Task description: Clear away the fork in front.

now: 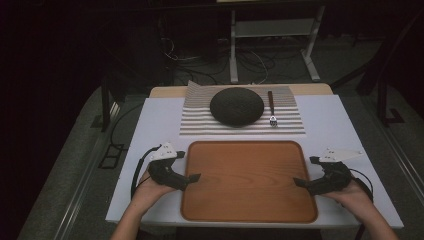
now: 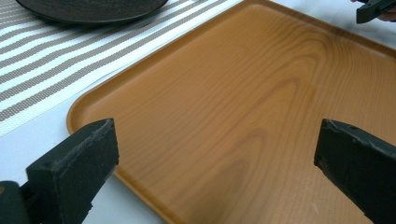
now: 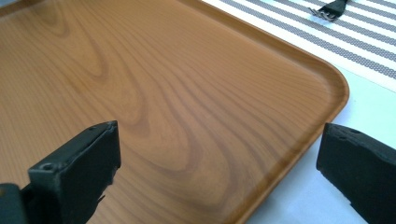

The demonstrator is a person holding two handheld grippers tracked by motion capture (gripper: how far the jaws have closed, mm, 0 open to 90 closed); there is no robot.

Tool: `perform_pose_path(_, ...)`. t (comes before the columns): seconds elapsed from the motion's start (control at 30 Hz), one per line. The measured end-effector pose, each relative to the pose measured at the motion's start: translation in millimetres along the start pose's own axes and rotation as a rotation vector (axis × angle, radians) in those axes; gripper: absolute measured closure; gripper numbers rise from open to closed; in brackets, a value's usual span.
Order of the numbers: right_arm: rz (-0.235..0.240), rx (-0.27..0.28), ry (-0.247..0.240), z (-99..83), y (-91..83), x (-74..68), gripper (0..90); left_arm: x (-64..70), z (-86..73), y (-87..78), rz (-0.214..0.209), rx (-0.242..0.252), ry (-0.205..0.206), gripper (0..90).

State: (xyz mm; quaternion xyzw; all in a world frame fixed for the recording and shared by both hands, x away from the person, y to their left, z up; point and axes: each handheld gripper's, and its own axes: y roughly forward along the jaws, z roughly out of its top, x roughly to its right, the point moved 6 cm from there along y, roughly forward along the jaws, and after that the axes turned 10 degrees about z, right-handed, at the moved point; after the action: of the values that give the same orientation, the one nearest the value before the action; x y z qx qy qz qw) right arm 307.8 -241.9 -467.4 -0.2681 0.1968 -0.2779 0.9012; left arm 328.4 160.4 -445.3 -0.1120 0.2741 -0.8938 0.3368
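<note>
A wooden tray (image 1: 248, 180) lies on the white table near the front edge, with nothing on it. My left gripper (image 1: 189, 178) is at its left rim, open, jaws pointing in over the tray (image 2: 243, 116). My right gripper (image 1: 301, 183) is at the right rim, also open, with the tray's corner (image 3: 187, 93) between its jaws. Behind the tray a striped placemat (image 1: 200, 122) carries a dark round plate (image 1: 236, 106) and a fork (image 1: 272, 110) to the plate's right. The fork's tines (image 3: 324, 12) and the plate's edge (image 2: 88, 11) appear in the gripper views.
The white table (image 1: 325, 125) ends close behind the placemat. Beyond it are a dark floor, cables and a white metal frame (image 1: 272, 45). The other gripper's tip (image 2: 373, 9) appears at the top right of the left gripper view.
</note>
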Motion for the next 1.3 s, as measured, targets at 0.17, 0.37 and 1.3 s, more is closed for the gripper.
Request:
perform_pose_path(0.17,-0.008,0.005,0.025,0.3,-1.5,2.6,0.0,1.1,-0.2,0.6,0.000,0.002,0.000,0.0)
perform_pose_path(0.37,-0.019,0.006,0.040,2.1,-0.9,5.4,0.0,0.3,-1.1,4.4,-0.004,-0.010,-0.008,0.1)
perform_pose_path(1.3,-0.070,-0.054,0.087,17.4,4.0,22.7,0.0,-1.4,-1.9,6.1,-0.010,-0.011,-0.020,0.0)
